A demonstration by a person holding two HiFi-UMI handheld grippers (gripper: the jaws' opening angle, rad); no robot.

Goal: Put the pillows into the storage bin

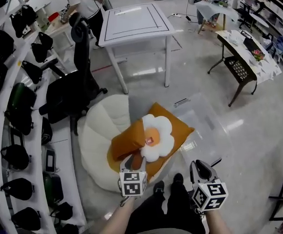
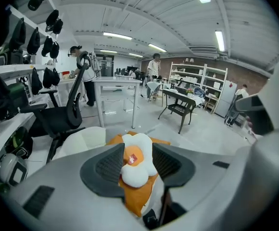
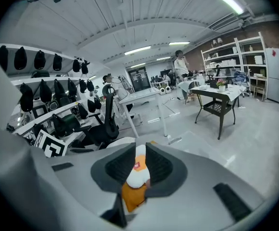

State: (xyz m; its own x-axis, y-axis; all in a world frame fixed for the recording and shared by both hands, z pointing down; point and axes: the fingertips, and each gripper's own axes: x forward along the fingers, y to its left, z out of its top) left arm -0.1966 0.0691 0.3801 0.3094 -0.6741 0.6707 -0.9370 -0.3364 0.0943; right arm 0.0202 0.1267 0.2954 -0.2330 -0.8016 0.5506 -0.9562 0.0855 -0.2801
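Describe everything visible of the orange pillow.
The orange pillow is a soft, square fabric cushion, slightly creased. It lies tilted across the cream round cushion and the rim of the clear storage bin, not inside. A white flower-shaped pillow with an orange centre rests on it. Its near corner sits between the fingers of the left gripper, which appear to grip it.
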